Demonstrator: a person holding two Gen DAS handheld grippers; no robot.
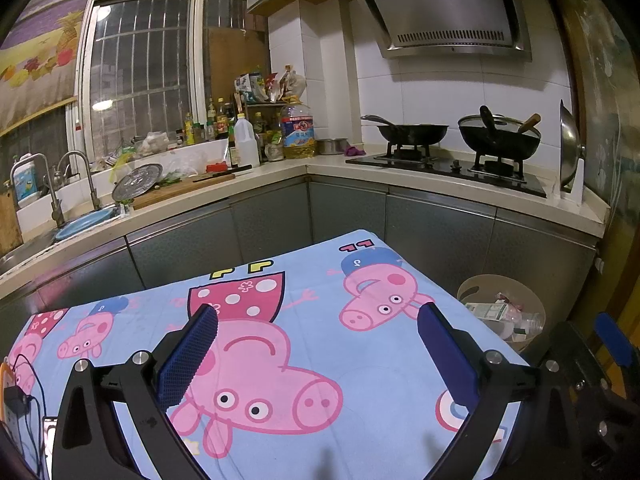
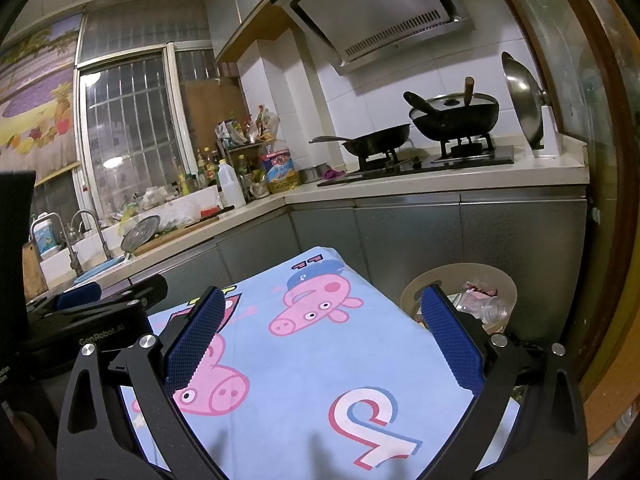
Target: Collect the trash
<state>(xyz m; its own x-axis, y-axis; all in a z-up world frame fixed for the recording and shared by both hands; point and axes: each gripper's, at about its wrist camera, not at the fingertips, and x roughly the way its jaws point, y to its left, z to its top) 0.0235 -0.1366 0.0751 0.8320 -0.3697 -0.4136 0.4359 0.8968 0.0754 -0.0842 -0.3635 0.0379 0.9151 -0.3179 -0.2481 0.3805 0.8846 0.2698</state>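
Left wrist view shows the left gripper [image 1: 318,314] held level above the cartoon-pig cloth [image 1: 320,360], its blue-padded fingers [image 1: 188,356] spread wide and empty. The right gripper [image 2: 320,300] hovers beside it over the same cloth [image 2: 320,360], fingers likewise apart, nothing between them. The trash bin [image 2: 416,288], holding wrappers and a bottle, stands just off the cloth's far right edge.
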